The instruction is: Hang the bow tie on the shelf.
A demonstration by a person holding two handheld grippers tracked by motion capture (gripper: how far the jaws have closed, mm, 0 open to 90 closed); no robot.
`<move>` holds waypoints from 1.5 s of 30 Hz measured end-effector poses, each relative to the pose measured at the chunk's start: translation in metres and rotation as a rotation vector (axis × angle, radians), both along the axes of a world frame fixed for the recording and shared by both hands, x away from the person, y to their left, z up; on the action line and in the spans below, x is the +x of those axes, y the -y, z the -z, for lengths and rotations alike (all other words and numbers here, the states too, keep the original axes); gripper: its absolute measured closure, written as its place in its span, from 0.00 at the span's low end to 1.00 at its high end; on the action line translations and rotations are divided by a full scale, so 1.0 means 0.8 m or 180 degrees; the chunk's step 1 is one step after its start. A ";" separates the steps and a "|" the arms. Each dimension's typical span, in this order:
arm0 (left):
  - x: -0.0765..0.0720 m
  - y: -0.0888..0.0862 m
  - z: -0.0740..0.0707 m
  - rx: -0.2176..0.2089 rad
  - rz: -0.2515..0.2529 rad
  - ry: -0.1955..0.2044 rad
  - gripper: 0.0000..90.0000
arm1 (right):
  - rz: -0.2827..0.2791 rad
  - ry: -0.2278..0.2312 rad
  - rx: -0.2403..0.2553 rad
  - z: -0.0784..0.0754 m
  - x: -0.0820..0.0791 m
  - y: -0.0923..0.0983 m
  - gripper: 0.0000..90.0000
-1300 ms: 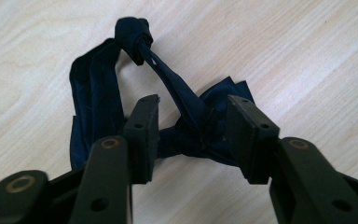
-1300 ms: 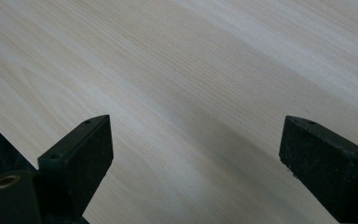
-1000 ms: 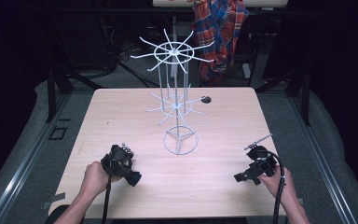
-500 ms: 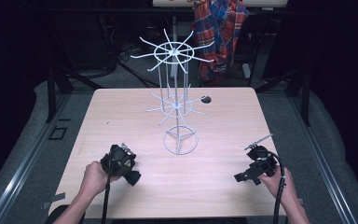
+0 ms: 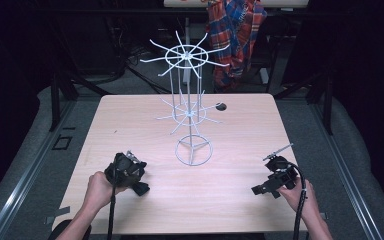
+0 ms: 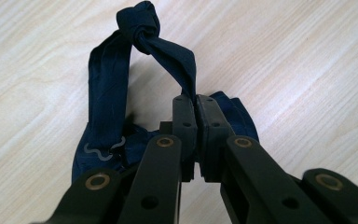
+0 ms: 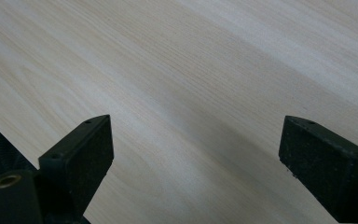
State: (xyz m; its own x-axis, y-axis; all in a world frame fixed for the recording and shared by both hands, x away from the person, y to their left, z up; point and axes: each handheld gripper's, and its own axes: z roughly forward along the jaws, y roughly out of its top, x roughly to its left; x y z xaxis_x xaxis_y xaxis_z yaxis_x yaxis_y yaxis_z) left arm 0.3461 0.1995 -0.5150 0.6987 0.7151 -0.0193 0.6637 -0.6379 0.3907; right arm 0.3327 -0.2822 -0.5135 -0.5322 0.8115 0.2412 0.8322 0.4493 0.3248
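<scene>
Left gripper (image 6: 196,103): clenched on a strip of the cloth, jaws pressed together with the fabric pinched between them; seen from above at the near left of the table, held by the left hand (image 5: 98,189).
Cloth (image 6: 107,93): dark navy, creased, tied in a tight knot (image 6: 140,21) at the far end; two strips run from the knot, one down into the jaws, the other down the left side to a bunched mass under the gripper; a thin pale wavy mark low on the left strip; lies on the table, partly hidden by the gripper's black links.
Cloth from above (image 5: 141,188): a small dark lump just past the left gripper (image 5: 128,172), near the table's front edge; detail too small to make out.
Right gripper (image 7: 196,149): released, jaws wide apart over bare wood, nothing between them; at the near right of the table (image 5: 275,181), held by the right hand (image 5: 296,194), cable (image 5: 300,210) trailing back along the forearm.
Table (image 5: 240,145): pale wood grain, rectangular.
Rack (image 5: 190,112): white wire stand, round base ring at mid-table between and beyond the two grippers, well apart from both; upright stem with a lower and an upper ring of radiating prongs, all bare.
Dark spot (image 5: 221,106): small, round, on the table just right of the rack's lower prongs; cannot tell what it is.
Beyond the table: plaid shirt (image 5: 237,30) in red, blue and white hanging at the back; dark stands and cables on a grey floor.
</scene>
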 end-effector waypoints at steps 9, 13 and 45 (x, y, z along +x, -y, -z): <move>0.001 -0.008 -0.008 -0.0146 -0.0070 0.0053 0.97 | 0.0077 0.0032 0.0021 0.001 -0.002 -0.001 0.11; 0.001 -0.012 -0.011 -0.0221 -0.0087 0.0078 0.97 | -0.0014 -0.0009 -0.0033 -0.001 0.001 0.002 0.11; 0.000 -0.025 -0.042 -0.0635 -0.0221 0.0404 0.97 | 0.0025 0.0006 0.0020 0.000 0.000 0.001 0.11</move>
State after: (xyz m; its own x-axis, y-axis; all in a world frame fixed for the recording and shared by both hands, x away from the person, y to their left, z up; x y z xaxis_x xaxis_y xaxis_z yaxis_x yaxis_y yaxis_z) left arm 0.3464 0.2199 -0.4814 0.6537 0.7525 -0.0802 0.6409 -0.4942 0.5874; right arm 0.3325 -0.2833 -0.5132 -0.5262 0.8142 0.2454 0.8352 0.4406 0.3291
